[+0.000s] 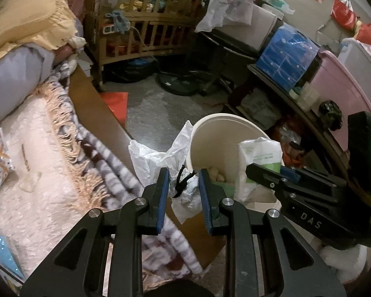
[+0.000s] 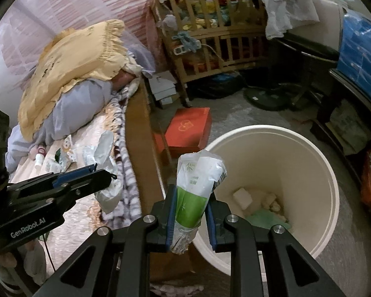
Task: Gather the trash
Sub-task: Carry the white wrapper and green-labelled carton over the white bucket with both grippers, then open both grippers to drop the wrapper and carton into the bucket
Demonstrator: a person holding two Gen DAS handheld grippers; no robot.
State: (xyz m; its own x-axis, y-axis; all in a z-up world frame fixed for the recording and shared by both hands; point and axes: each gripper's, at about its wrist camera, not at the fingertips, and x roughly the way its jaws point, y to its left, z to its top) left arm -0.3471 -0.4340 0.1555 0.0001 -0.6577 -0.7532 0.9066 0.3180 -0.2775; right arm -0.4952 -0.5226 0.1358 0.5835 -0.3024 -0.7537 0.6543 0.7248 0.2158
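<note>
My left gripper (image 1: 183, 173) is shut on a crumpled white plastic bag (image 1: 155, 158) with a black string, held over the bed's edge just left of the bin. The round white bin (image 1: 217, 141) stands on the floor and holds pale scraps and something green at the bottom. My right gripper (image 2: 191, 190) is shut on a green-and-white plastic packet (image 2: 197, 180) that stands upright over the bin's (image 2: 284, 158) near-left rim. Each view shows the other gripper: the right gripper (image 1: 249, 170) with its packet (image 1: 259, 156), and the left gripper (image 2: 104, 170) with its bag (image 2: 108, 195).
A bed with a fringed blanket (image 1: 61, 163) and a yellow pillow (image 2: 71, 57) fills the left. Wrappers (image 2: 64, 153) and a small bottle (image 2: 39, 157) lie on it. A red box (image 2: 190, 131) sits on the floor, with a wooden crib (image 2: 222, 37) behind. A cluttered shelf (image 1: 291, 57) lines the right.
</note>
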